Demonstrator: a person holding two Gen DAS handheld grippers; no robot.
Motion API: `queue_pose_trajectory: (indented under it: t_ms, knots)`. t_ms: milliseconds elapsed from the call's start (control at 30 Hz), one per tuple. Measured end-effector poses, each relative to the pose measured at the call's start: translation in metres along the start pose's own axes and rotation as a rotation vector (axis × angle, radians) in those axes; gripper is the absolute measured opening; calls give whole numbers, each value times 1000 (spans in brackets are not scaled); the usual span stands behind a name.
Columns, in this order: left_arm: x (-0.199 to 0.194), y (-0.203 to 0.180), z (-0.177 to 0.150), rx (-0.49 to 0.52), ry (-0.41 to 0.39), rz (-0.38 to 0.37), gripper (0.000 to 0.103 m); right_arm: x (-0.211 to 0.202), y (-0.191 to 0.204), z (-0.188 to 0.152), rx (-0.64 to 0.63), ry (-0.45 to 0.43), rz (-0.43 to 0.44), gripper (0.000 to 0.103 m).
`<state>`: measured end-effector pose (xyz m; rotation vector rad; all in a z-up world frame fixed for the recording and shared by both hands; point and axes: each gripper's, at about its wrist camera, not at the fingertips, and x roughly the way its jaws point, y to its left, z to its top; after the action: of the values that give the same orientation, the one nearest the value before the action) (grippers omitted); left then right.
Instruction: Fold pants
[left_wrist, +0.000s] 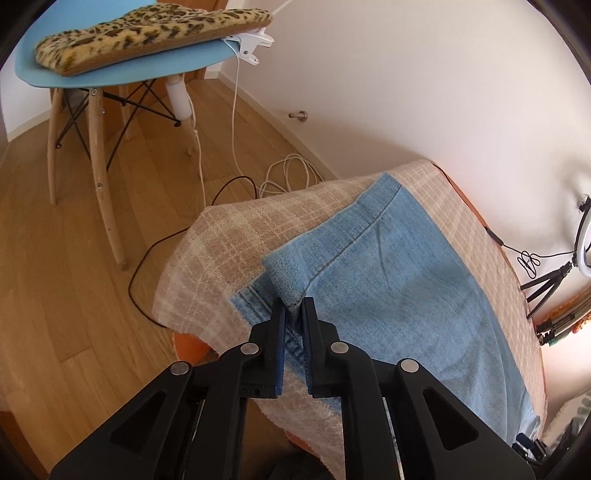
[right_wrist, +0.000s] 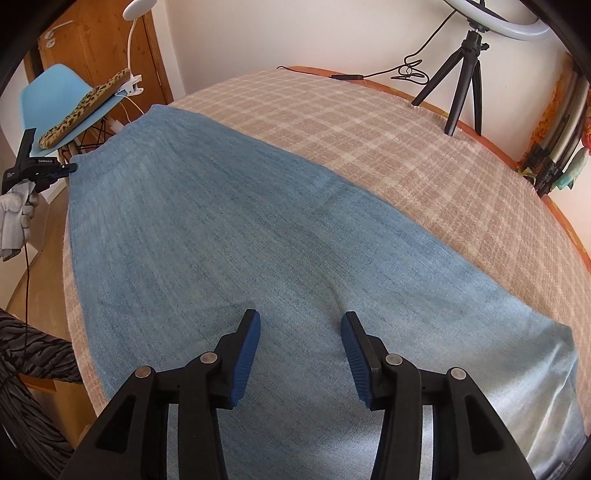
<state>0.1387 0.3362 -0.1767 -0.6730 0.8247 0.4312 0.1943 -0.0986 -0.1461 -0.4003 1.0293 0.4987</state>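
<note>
Light blue denim pants (right_wrist: 240, 236) lie flat along a table covered with a beige checked cloth (right_wrist: 388, 122). In the left wrist view the pants (left_wrist: 406, 280) reach the table's end, and my left gripper (left_wrist: 294, 304) is shut on a pinched-up corner of the denim at that end. The left gripper also shows far left in the right wrist view (right_wrist: 55, 170), at the pants' edge. My right gripper (right_wrist: 300, 319) is open, its blue-padded fingers (right_wrist: 243, 354) just above the middle of the pants, holding nothing.
A blue chair (left_wrist: 122, 74) with a leopard-print cushion (left_wrist: 147, 33) stands on the wooden floor beyond the table's end, with cables (left_wrist: 236, 184) trailing below. A ring light on a black tripod (right_wrist: 465, 74) stands on the table's far edge by the white wall.
</note>
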Motion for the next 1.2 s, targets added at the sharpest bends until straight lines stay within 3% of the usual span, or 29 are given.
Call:
queue_pose_trajectory:
  t_ms: [67, 100, 133, 200, 300, 433, 600, 700, 900, 967, 1000, 1033, 1067, 1200]
  knots:
    - [-2, 4, 1, -31, 11, -2, 24, 1, 0, 1, -2, -1, -2, 48]
    - [-3, 7, 1, -50, 15, 3, 38, 1, 0, 1, -2, -1, -2, 48]
    - [-5, 11, 2, -73, 2, -2, 44, 1, 1, 1, -1, -3, -1, 49]
    - [-4, 20, 4, -133, 9, -37, 47, 2, 0, 2, -1, -3, 1, 50]
    - [11, 32, 2, -223, 79, -101, 50, 2, 2, 3, 1, -5, 6, 51]
    - [20, 32, -1, -255, 96, -135, 50, 3, 2, 2, -5, -6, 11, 51]
    - [9, 25, 4, -266, 40, -170, 47, 3, 0, 1, -5, -5, 15, 53]
    - [-1, 14, 7, -221, 6, -173, 44, 3, 0, 0, -2, -5, 20, 54]
    - [17, -2, 4, -128, 45, -94, 44, 3, -2, 1, 1, -4, 24, 54]
    - [17, -8, 3, -88, 18, -62, 44, 3, -2, 0, 1, -3, 25, 54]
    - [17, -11, 4, -69, 11, -54, 38, 3, -1, 1, 1, 0, 24, 54]
    - [16, -14, 4, -52, -1, -40, 20, 3, 0, 1, 0, 3, 23, 54]
    - [13, -16, 5, -38, -17, -23, 12, 3, 0, 1, 0, 3, 23, 54]
    - [-10, -26, 9, -8, -94, -74, 11, 2, 0, 3, 23, 11, 20, 54]
